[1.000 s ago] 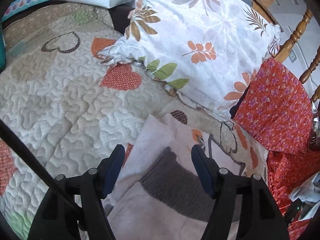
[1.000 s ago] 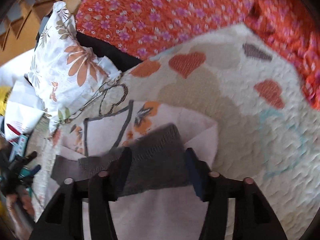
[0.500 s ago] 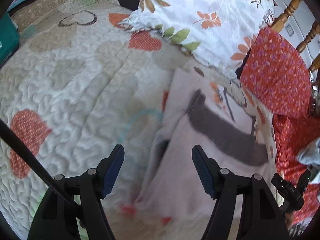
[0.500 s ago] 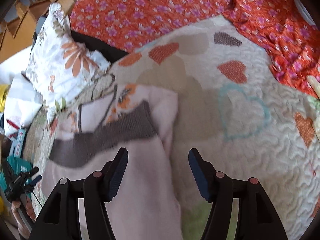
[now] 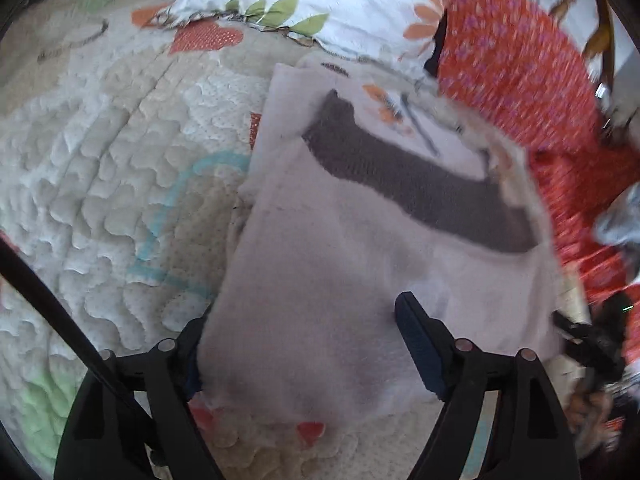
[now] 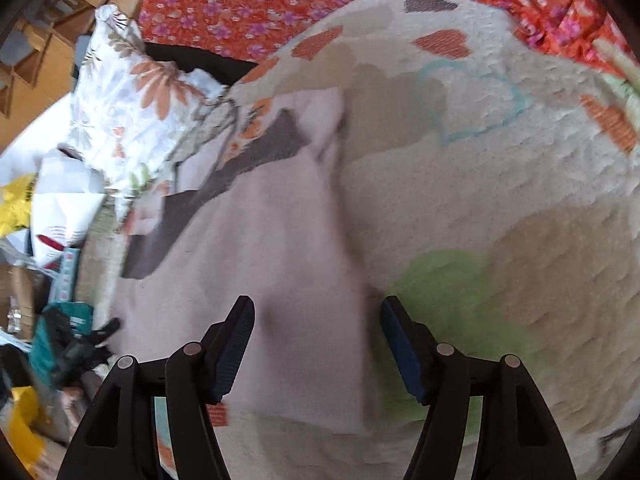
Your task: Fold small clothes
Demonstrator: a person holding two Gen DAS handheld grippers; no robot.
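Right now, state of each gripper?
Left gripper: open over the pale garment, gripping nothing.
Right gripper: open, jaws just narrowed, garment's edge between them, unpinched.

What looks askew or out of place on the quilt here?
The pale garment lies crooked: its grey band runs diagonally and one side edge is doubled under unevenly. Nothing looks spilled or torn. Both grippers hover open over its near corners.

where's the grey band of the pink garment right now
The grey band crosses the pink garment at its far end, on the quilt just short of the floral pillow.
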